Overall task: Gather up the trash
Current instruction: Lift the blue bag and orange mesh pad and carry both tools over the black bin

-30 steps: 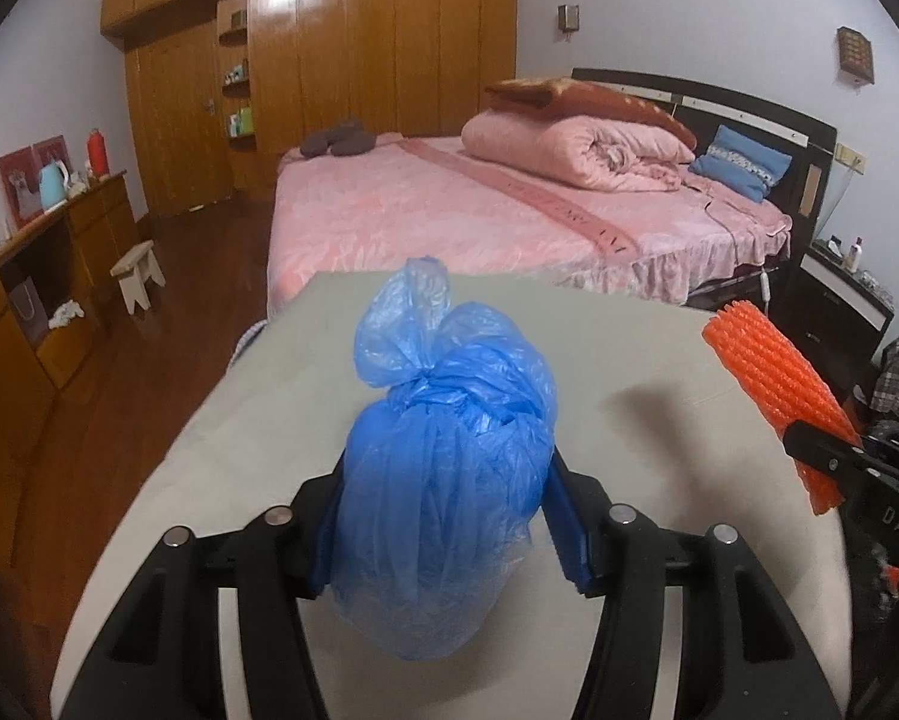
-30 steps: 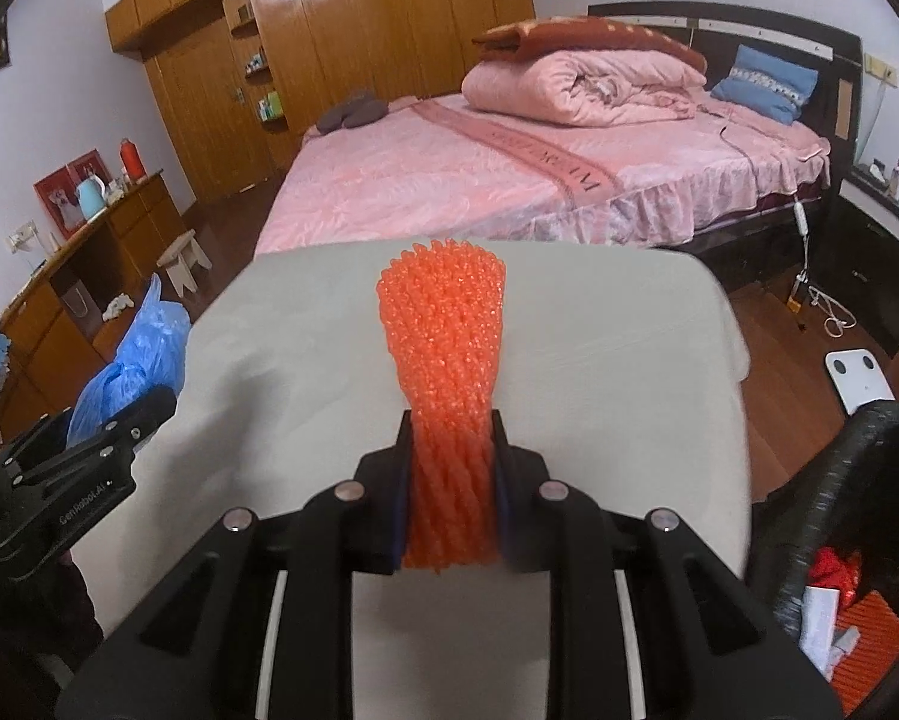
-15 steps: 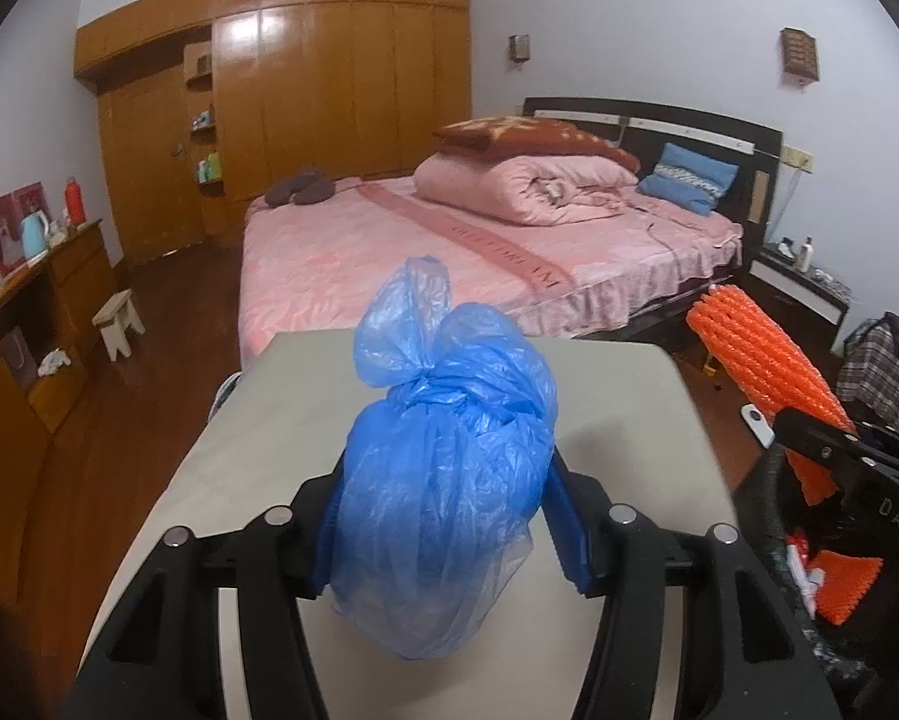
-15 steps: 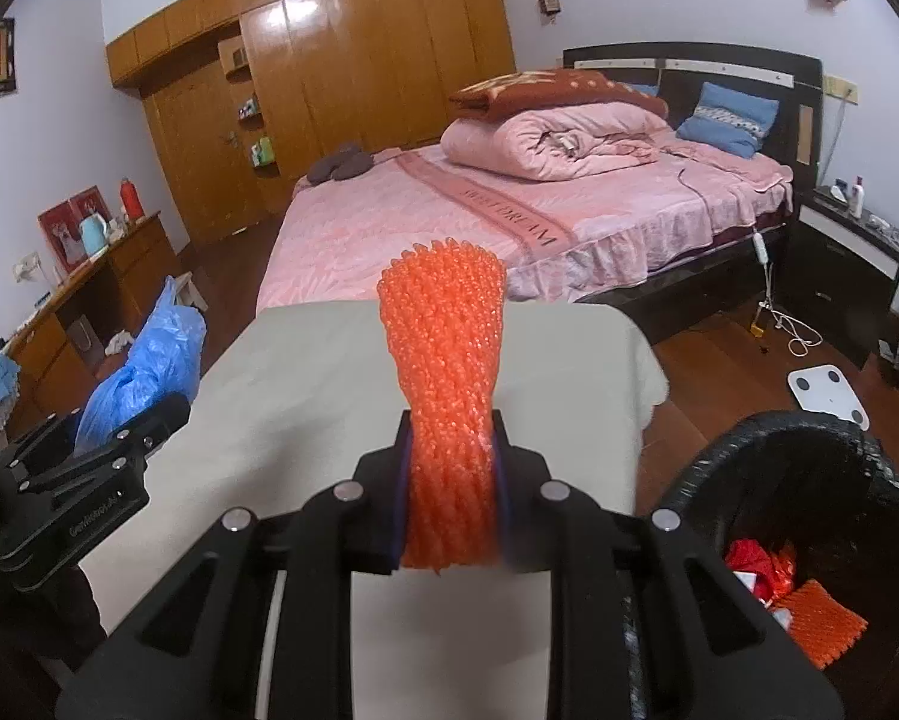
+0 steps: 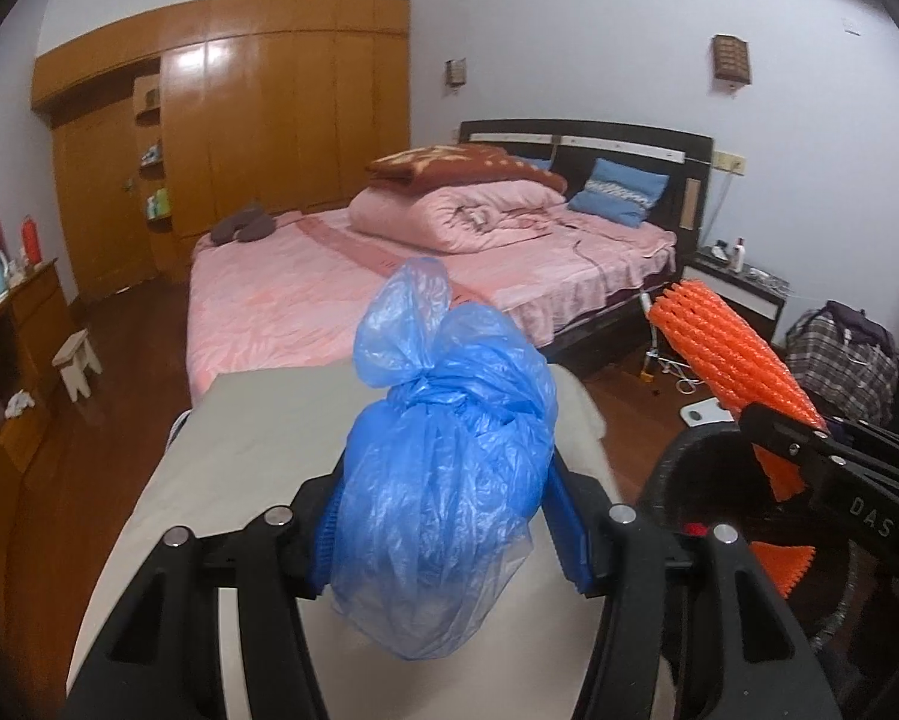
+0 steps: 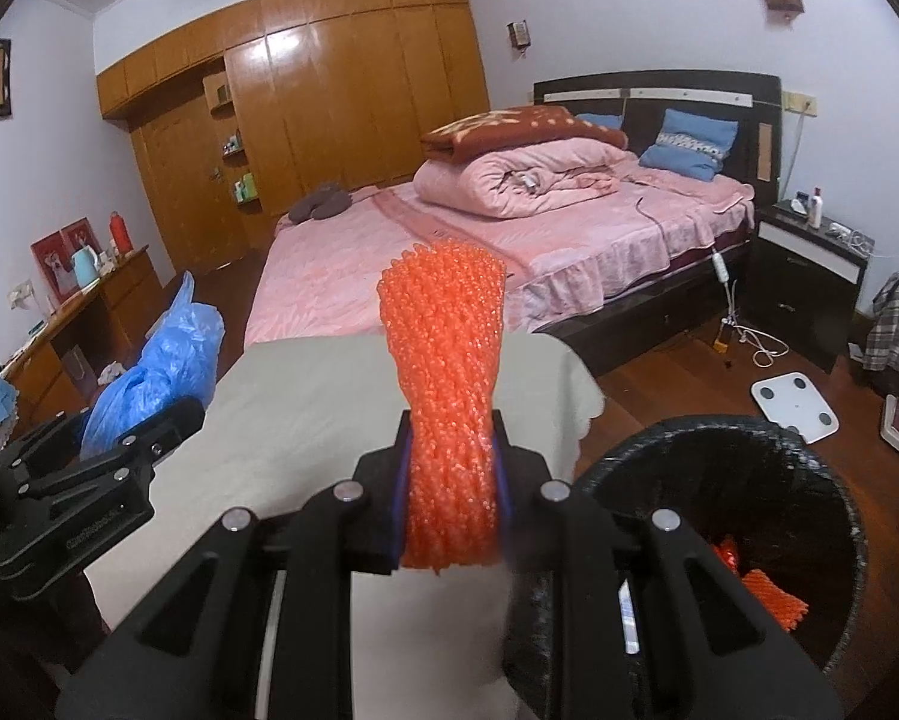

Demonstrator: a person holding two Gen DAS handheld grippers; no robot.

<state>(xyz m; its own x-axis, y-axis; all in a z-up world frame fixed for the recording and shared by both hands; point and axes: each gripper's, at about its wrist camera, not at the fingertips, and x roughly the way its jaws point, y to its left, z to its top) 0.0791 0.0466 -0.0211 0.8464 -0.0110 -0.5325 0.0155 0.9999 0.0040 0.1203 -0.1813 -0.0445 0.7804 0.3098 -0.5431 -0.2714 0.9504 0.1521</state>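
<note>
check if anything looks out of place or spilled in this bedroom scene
Nothing looks spilled. The left gripper clamps a knotted blue plastic bag, the right gripper an orange foam net sleeve. A white bathroom scale lies on the wooden floor by the black bin.

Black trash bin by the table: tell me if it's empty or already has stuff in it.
Not empty. The right wrist view looks into the open bin, and orange foam netting lies at the bottom. How full it is, I cannot tell.
</note>
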